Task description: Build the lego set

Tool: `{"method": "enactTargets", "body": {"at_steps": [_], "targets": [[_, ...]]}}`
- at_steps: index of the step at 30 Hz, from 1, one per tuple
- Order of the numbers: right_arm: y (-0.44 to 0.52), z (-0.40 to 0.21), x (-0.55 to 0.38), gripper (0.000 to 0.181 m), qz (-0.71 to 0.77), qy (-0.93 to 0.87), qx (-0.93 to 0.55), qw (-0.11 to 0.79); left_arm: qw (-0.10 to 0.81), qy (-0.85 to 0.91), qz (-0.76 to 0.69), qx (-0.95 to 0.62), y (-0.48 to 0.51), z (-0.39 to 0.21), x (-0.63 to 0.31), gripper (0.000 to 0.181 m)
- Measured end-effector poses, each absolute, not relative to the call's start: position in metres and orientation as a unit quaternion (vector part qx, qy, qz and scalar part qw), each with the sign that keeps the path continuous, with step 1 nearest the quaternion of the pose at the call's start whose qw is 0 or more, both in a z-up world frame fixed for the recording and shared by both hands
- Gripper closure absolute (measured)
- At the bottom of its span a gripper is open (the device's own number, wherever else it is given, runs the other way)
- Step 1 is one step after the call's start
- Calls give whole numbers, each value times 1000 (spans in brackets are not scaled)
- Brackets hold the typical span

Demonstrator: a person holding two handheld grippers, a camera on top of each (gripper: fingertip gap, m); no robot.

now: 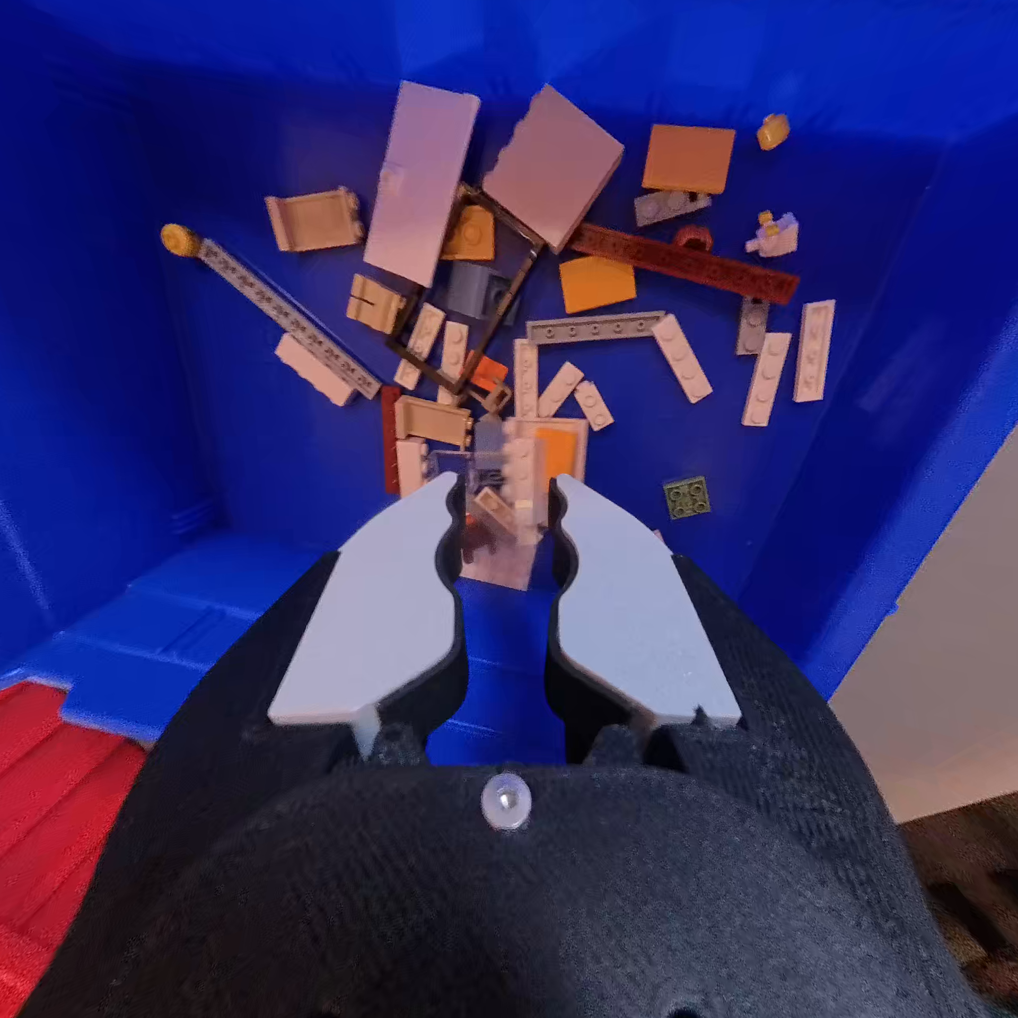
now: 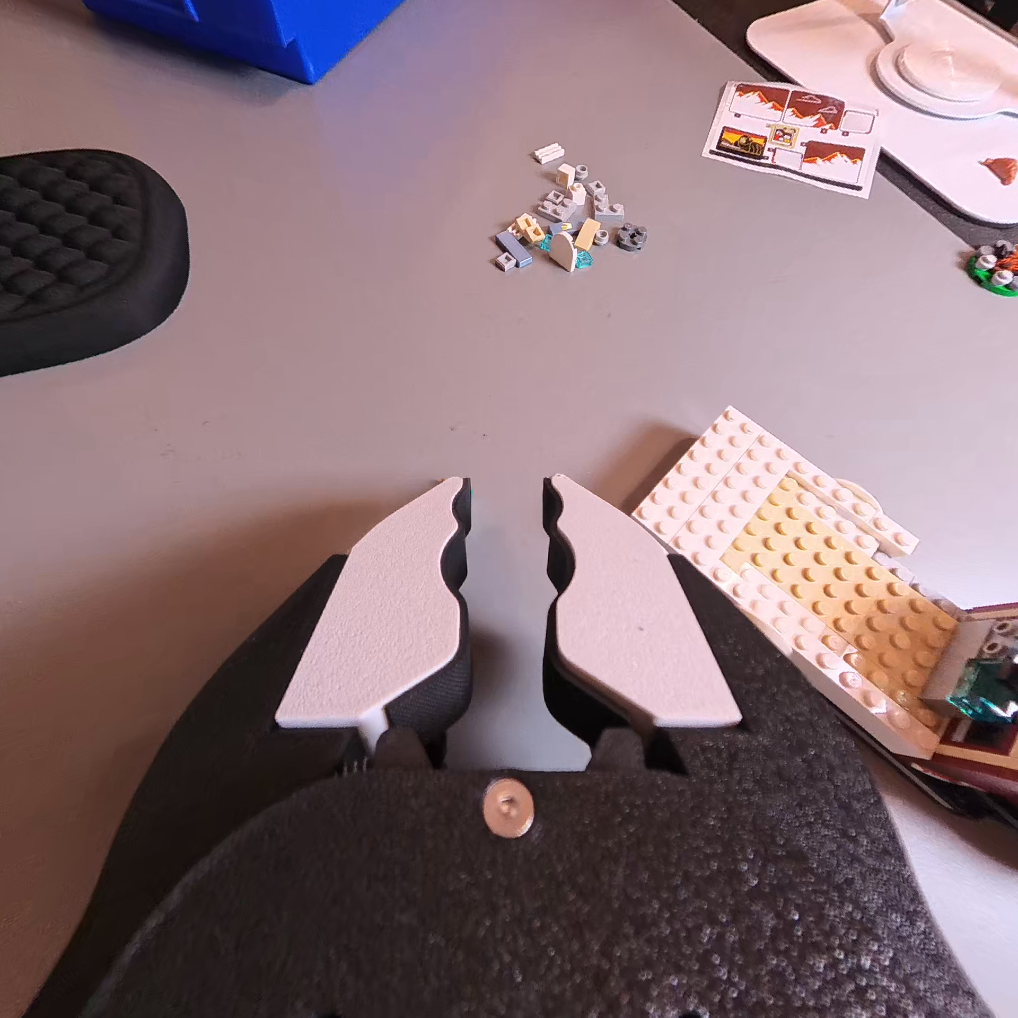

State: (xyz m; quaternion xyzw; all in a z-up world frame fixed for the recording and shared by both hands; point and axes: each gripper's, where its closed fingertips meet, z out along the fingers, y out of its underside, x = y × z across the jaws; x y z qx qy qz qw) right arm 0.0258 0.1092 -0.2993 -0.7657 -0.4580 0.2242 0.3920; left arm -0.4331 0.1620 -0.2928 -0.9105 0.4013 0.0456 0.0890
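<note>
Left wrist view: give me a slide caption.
Open left gripper reaching into a blue bin of loose Lego pieces.

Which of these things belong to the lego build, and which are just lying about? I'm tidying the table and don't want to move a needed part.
Belongs to the build:
- loose bricks in the blue bin
- small pile of pieces
- partly built model
- sticker sheet
- small green round build

Just lying about:
- black textured pad
- white tray

A white moulded tray (image 2: 815, 49) and a black dimpled pad (image 2: 82, 248) rest on the grey table (image 2: 330, 358).
</note>
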Motion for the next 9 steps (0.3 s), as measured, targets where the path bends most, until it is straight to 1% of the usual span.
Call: {"method": "enactTargets", "body": {"at_steps": [3,6,9], "targets": [[109,-301,25,156,223,-459,-767,390,102,380,64,-917,171,-290,-440,153],[108,-302,25,157,219,-463,-766,388,60,376,51,-923,162,-304,-445,154],[109,-301,25,157,217,-465,-764,391,27,383,58,-922,156,-315,-447,163]]}}
